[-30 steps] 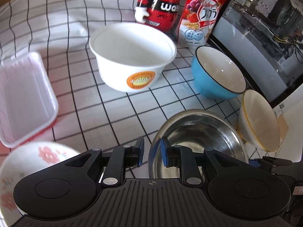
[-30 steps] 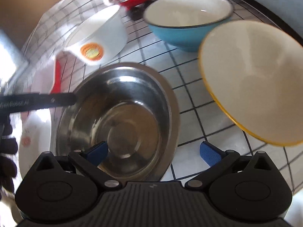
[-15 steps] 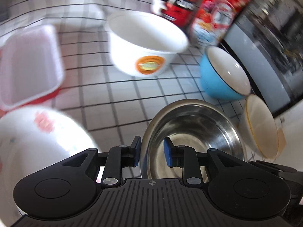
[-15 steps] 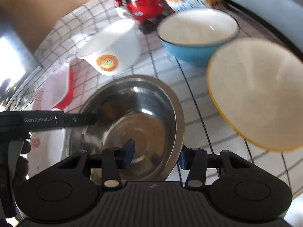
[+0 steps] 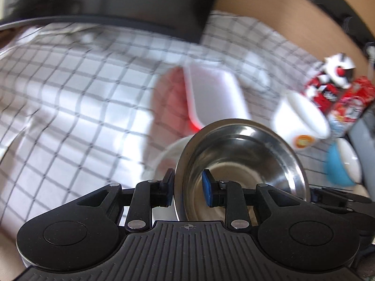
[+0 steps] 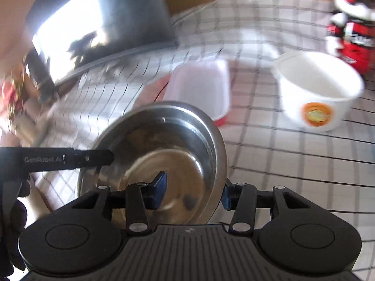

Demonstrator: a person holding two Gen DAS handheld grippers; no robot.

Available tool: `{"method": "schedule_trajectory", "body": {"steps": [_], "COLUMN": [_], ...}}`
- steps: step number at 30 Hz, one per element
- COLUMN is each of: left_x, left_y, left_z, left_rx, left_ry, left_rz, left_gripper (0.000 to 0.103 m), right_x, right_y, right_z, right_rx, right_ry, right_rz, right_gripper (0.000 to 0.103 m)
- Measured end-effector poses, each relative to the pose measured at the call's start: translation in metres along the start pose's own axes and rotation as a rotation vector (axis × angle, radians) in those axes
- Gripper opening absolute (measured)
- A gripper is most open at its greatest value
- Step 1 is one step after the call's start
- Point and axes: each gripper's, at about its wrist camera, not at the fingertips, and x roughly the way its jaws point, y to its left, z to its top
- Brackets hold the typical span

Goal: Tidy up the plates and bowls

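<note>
A steel bowl point(image 5: 241, 154) hangs tilted above the checked cloth point(image 5: 70, 98), gripped from two sides. My left gripper point(image 5: 188, 190) is shut on its near rim, one pad outside and one inside. My right gripper point(image 6: 193, 194) is shut on the rim of the same steel bowl point(image 6: 168, 145); the left gripper's finger point(image 6: 70, 159) shows at that bowl's left edge. Just below and left of the steel bowl peeks a white bowl point(image 5: 166, 159). A white paper bowl point(image 6: 316, 93) with an orange label and a blue bowl point(image 5: 339, 164) stand to the right.
A pink-and-white tray point(image 5: 213, 93) with a red edge lies behind the steel bowl. A red and black toy figure point(image 6: 351, 30) and a red snack bag point(image 5: 351, 103) stand at the far right. A dark box point(image 6: 105, 23) borders the cloth at the back.
The right gripper closed on the steel bowl's rim. Both grippers then lifted the bowl and swung it left, over the white bowl. The blue bowl slid to the right edge of view.
</note>
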Motion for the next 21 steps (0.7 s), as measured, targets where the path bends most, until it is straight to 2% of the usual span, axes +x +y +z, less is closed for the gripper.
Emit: {"method": "schedule_trajectory", "body": {"steps": [5,9,12,14,15,18,21], "left_x": [0.01,0.007,0.004,0.005,0.006,0.013,0.019], "left_y": [0.01,0.007,0.004,0.003,0.004,0.012,0.022], "left_z": [-0.01,-0.015,-0.014,-0.013,-0.013,-0.013,-0.013], "left_rx": [-0.02,0.06,0.109,0.13,0.135,0.105,0.044], "left_ry": [0.003,-0.023,-0.045,-0.043,-0.043,-0.017,0.021], "left_rz": [0.026,0.099,0.139,0.155,0.159,0.128,0.07], "left_gripper": [0.024,0.022,0.027,0.031,0.035,0.037,0.035], "right_x": [0.011,0.006,0.001,-0.005,-0.005,-0.001,0.01], "right_y": [0.004,0.005,0.007,0.009,0.009,0.004,-0.007], "right_z": [-0.003,-0.005,-0.009,-0.011,-0.012,-0.011,-0.008], "right_rx": [-0.033,-0.076,-0.118,-0.141,-0.147,-0.131,-0.06], "right_ry": [0.012,-0.038,-0.071,-0.096,-0.102,-0.083,-0.033], "right_rz": [-0.022,-0.054,-0.088,-0.107,-0.117,-0.139,-0.122], "right_gripper": [0.047,0.047,0.05,0.061,0.064,0.066,0.066]}}
